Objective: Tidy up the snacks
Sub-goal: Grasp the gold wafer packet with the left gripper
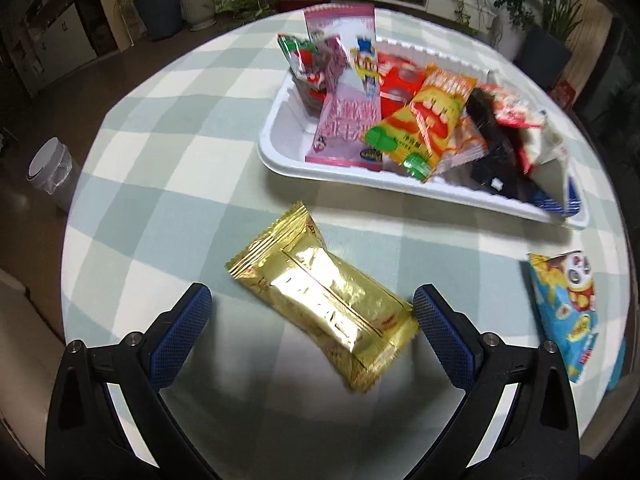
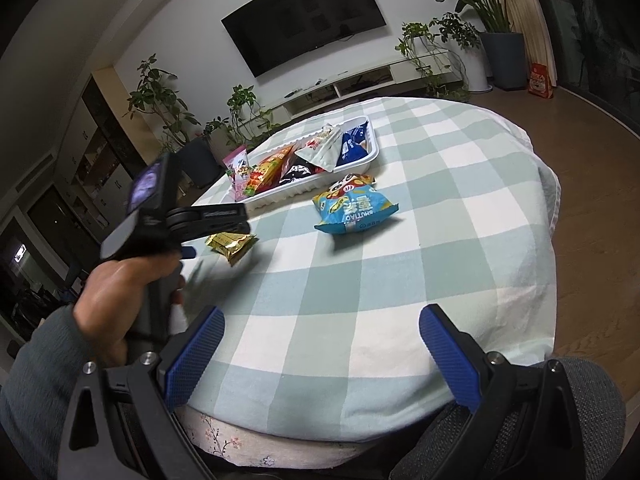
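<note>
Lying loose on the round table under its green-and-white checked cloth are two snacks: one shiny gold foil packet and one light-blue crisp bag with a panda face; a single white plastic tray holds the rest, a heap of overlapping wrappers too tangled to count exactly, among them a pink sachet, an orange-and-yellow sachet, a black packet and a white pouch; the gold packet lies on the cloth just in front of the tray, the blue bag to its right, well apart from it.

The left gripper hangs over the gold packet with its blue-padded fingers spread wide on either side; the packet's near end sits between them, and its corner is very close to the right pad, though contact cannot be confirmed; nothing is gripped.

The right gripper hovers at the near edge of the table, its blue pads equally wide apart with only cloth between them, holding nothing; from this view the blue bag rests just in front of the tray, and the left hand grips its tool's handle above the gold packet.
</note>
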`<state>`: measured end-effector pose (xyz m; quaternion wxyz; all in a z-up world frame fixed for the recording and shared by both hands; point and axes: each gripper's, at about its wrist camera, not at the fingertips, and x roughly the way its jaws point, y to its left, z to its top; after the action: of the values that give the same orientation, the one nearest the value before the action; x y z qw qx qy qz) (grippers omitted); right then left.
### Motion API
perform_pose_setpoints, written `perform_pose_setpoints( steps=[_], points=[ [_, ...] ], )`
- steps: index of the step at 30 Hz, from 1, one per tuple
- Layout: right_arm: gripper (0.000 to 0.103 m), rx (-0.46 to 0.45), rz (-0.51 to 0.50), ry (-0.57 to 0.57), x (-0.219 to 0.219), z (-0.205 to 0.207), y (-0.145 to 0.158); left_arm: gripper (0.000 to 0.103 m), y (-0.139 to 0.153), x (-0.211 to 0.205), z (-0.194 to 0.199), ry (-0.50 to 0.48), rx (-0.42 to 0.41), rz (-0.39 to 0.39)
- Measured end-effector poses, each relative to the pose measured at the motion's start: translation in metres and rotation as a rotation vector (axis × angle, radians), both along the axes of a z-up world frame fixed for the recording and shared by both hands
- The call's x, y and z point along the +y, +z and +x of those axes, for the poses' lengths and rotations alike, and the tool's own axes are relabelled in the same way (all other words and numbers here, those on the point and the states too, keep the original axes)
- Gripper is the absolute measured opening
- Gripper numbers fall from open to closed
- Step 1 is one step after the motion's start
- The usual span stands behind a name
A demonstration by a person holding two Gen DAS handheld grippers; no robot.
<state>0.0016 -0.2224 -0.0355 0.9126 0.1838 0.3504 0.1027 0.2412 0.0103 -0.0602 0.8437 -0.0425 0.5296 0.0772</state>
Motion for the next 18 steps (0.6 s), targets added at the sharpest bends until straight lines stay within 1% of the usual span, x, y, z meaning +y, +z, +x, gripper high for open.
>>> perform_pose_setpoints(
  steps=[1, 2, 4, 6, 8, 9, 11, 12, 14, 16, 18],
  points=[
    [0.1, 0.0, 0.003, 0.001, -0.001, 0.0, 0.0, 0.102, -0.006, -0.001, 0.004, -0.009, 0.013, -0.007],
    [0.1, 0.0, 0.007, 0.004, -0.002, 0.001, -0.001, 0.102, -0.006, -0.002, 0.005, -0.015, -0.011, -0.005],
    [0.1, -0.003, 0.013, 0.007, -0.003, 0.0, -0.002, 0.102, -0.007, -0.001, 0.01, -0.023, -0.013, -0.01],
    [0.1, -0.005, 0.018, 0.007, -0.005, 0.0, -0.002, 0.099, -0.007, -0.001, 0.013, -0.045, -0.008, -0.011],
    [0.1, -0.007, 0.022, 0.006, -0.006, 0.0, -0.002, 0.089, -0.006, 0.003, 0.014, -0.068, -0.014, -0.011],
    [0.1, -0.008, 0.024, 0.006, -0.006, 0.0, -0.002, 0.087, -0.005, 0.005, 0.013, -0.078, -0.015, -0.01],
    [0.1, -0.007, 0.023, 0.006, -0.006, 0.0, -0.002, 0.07, -0.002, 0.007, 0.009, -0.105, -0.022, -0.008],
    [0.1, -0.009, 0.023, 0.005, -0.007, 0.0, -0.002, 0.066, -0.001, 0.01, 0.008, -0.112, -0.026, -0.009],
    [0.1, -0.009, 0.017, 0.004, -0.006, 0.0, -0.002, 0.052, 0.002, 0.014, 0.007, -0.117, -0.032, -0.018],
    [0.1, -0.006, 0.009, 0.006, -0.004, 0.0, -0.002, 0.05, 0.003, 0.017, 0.005, -0.126, -0.036, -0.021],
    [0.1, -0.003, -0.003, 0.006, -0.002, 0.0, -0.003, 0.05, 0.004, 0.017, 0.005, -0.129, -0.035, -0.018]
  ],
)
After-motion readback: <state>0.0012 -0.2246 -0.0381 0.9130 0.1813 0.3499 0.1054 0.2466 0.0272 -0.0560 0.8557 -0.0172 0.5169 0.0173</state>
